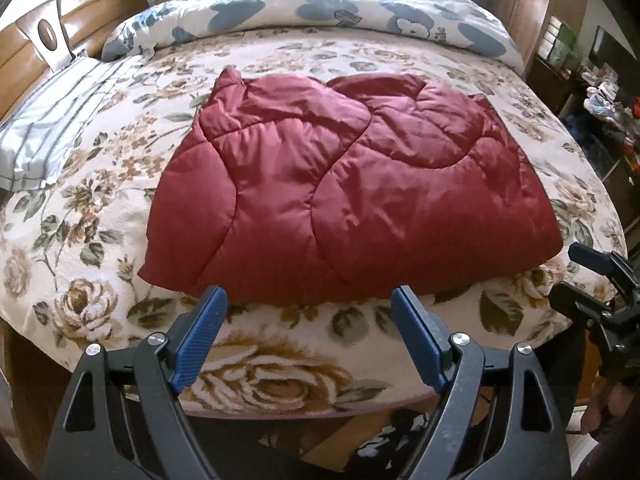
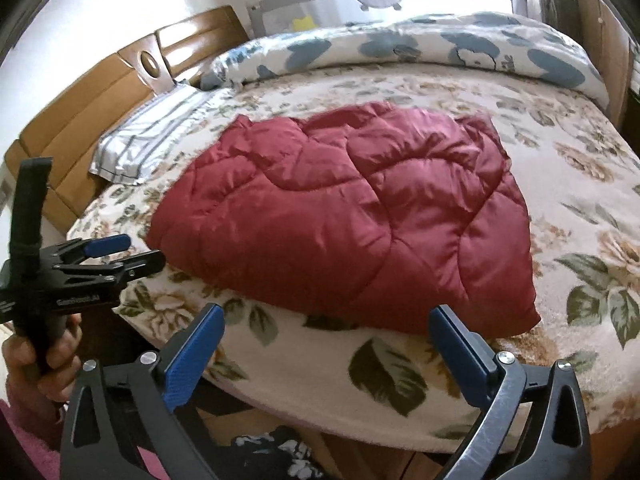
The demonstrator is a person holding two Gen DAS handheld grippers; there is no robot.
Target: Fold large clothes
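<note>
A dark red quilted padded garment point(image 1: 344, 184) lies folded in a thick bundle on the floral bed cover point(image 1: 100, 240); it also shows in the right wrist view point(image 2: 352, 216). My left gripper point(image 1: 310, 300) is open and empty, just short of the bundle's near edge. My right gripper point(image 2: 328, 320) is open and empty, held before the bundle's near right corner. The left gripper also appears at the left of the right wrist view point(image 2: 120, 252), and part of the right gripper's body shows at the right edge of the left wrist view point(image 1: 600, 280).
A rolled blue-and-white duvet point(image 1: 340, 12) lies along the far side of the bed. A striped pillow point(image 1: 52, 128) and wooden headboard point(image 1: 24, 56) are at the left. Shelves with clutter point(image 1: 600, 88) stand at the right. The bed's near edge point(image 2: 360, 428) is below the grippers.
</note>
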